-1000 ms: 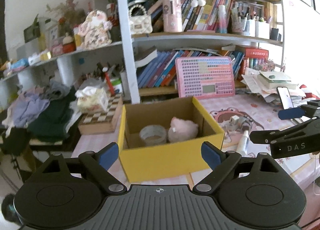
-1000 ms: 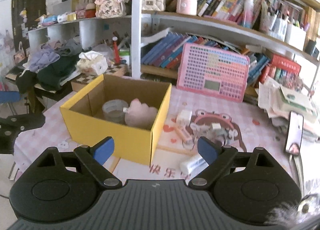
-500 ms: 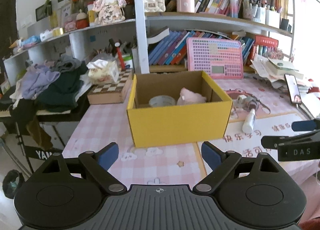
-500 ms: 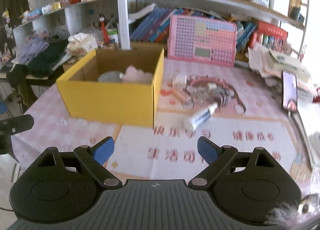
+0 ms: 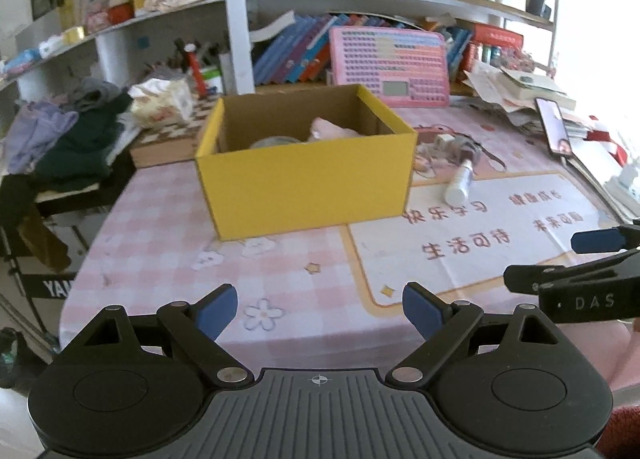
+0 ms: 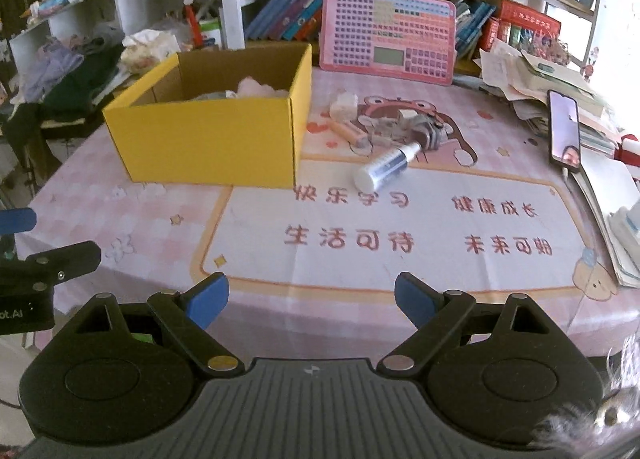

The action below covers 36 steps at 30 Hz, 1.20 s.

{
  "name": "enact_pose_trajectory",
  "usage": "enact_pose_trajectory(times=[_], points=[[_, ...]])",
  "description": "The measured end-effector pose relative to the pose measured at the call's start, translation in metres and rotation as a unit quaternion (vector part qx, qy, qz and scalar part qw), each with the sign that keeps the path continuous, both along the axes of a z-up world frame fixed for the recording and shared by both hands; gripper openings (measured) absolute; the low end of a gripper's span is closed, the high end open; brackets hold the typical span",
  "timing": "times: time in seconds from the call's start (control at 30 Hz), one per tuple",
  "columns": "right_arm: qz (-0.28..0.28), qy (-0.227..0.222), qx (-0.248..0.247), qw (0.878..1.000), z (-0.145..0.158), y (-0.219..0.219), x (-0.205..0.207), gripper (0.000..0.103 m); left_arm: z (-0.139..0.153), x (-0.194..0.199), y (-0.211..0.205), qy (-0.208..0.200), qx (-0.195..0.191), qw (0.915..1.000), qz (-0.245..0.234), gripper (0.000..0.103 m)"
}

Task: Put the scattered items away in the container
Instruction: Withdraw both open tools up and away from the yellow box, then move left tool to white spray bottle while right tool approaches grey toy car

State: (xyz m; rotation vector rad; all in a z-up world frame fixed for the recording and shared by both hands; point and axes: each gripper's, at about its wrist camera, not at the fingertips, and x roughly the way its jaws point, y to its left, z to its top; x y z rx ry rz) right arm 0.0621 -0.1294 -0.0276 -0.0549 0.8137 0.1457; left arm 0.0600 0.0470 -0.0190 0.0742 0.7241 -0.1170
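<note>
A yellow cardboard box (image 5: 308, 179) (image 6: 208, 147) stands on the pink tablecloth and holds a pink plush (image 5: 332, 129) and a grey tape roll (image 5: 274, 142). To its right lie a white spray bottle (image 6: 386, 169) (image 5: 460, 181), a small white block (image 6: 343, 106), a pink stick (image 6: 347, 131) and a grey gadget with cable (image 6: 416, 129). My left gripper (image 5: 316, 309) is open and empty at the table's near edge, well short of the box. My right gripper (image 6: 310, 297) is open and empty, back from the bottle.
A pink keyboard toy (image 6: 388, 39) leans on the bookshelf behind the box. A phone (image 6: 564, 131) and stacked papers (image 6: 560, 79) lie at the right. Clothes (image 5: 60, 139) pile up at the left. A tissue pack (image 5: 160, 103) sits on a chequered board.
Both grippers have pulled back from the box towards the table's near edge. The box and loose items look farther away. Both stay open and empty.
</note>
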Motion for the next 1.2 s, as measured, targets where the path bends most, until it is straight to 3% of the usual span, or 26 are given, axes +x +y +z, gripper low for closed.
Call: enact_pose_trajectory(times=[0.7,1.2], points=[[-0.052,0.033,0.000,0.998,-0.008,-0.039,-0.002,0.090,-0.017,0.015,-0.050,0.056,0.005,0.9951,-0.082,0.092],[-0.059,0.056,-0.012,0.997,-0.017,-0.078,0.033,0.090,-0.031,0.050,-0.096,0.086,-0.010,0.9892,-0.118,0.092]])
